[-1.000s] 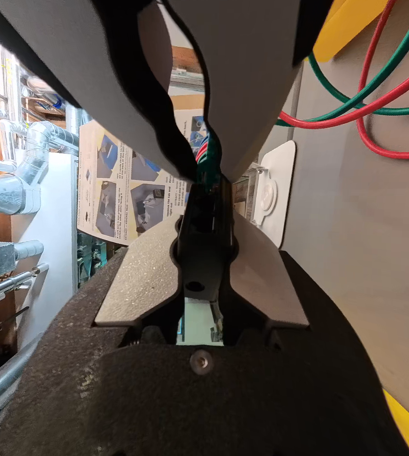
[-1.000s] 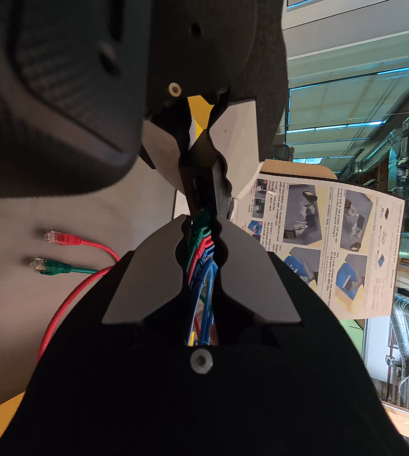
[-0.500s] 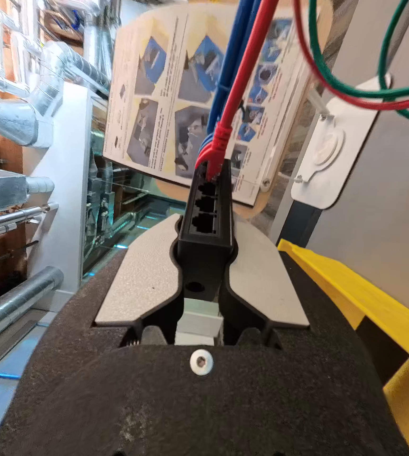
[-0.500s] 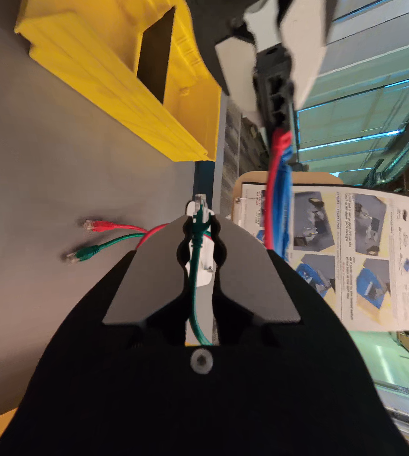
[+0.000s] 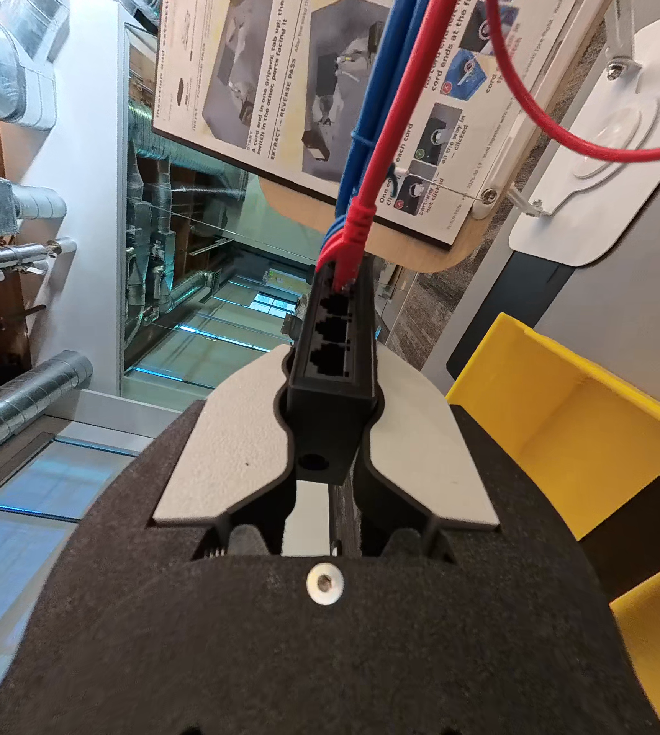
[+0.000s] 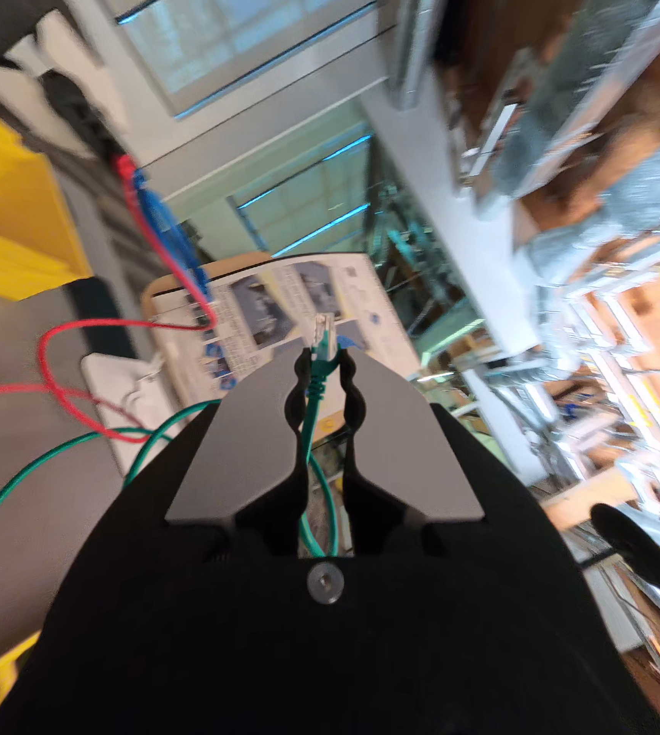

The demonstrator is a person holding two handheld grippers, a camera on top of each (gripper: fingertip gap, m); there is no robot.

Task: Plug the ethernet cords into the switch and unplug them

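Note:
My left gripper is shut on a black ethernet switch, held on end with its ports facing the camera. The three nearest ports are empty. A red cord and blue cords are plugged into the farther ports. My right gripper is shut on a green cord just behind its clear plug, which sticks out past the tips. In the blurred right wrist view the left gripper and switch show at the upper left, well away, with red and blue cords hanging from it.
A yellow bin stands on the grey table at the right of the left wrist view. A printed instruction sheet on a wooden board and a white plate stand behind. Loose red and green cords loop over the table. Tip to tip, the grippers are about 35 centimeters apart.
My right gripper pulled the green cord's plug out of the switch and swung away from it. The left gripper kept its hold and turned; the switch's near ports now show empty.

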